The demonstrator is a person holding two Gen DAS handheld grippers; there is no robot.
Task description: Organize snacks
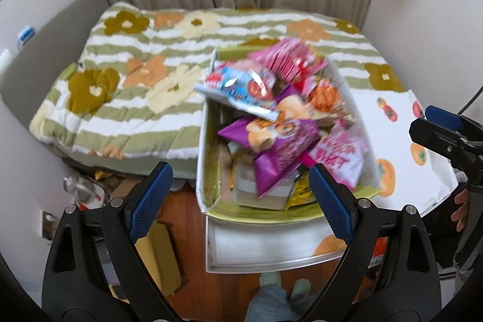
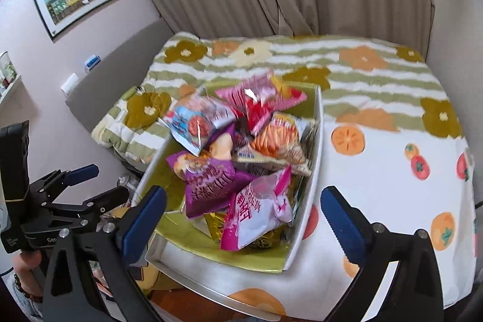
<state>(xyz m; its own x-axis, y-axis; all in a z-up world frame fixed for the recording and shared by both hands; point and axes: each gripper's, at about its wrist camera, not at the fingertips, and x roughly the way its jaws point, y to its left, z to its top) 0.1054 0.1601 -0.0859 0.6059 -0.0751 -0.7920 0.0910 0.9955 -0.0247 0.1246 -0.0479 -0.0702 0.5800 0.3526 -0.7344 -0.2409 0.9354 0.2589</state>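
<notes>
A white box with a green lining [image 1: 200, 141] [image 2: 317, 141] stands on the table, heaped with snack bags. On the pile lie a purple bag [image 1: 280, 153] [image 2: 208, 180], a blue-and-white bag [image 1: 238, 89] [image 2: 193, 122], pink bags [image 1: 289, 56] [image 2: 256, 98], an orange bag [image 2: 277, 141] and a white-and-pink bag [image 1: 341, 156] [image 2: 259, 210]. My left gripper [image 1: 241, 201] hovers open over the box's near end, holding nothing. My right gripper [image 2: 243, 221] is open too, above the near right corner, empty. Each gripper shows in the other's view: right gripper [image 1: 446, 135], left gripper [image 2: 81, 183].
The table wears a white cloth with orange fruit print [image 1: 392, 98] [image 2: 392, 171]. Behind it is a bed with a green-striped flower quilt [image 1: 135, 80] [image 2: 362, 74]. Cardboard [image 1: 160, 255] and clutter lie on the floor at the left. A person's socked feet [image 1: 271, 279] stand below.
</notes>
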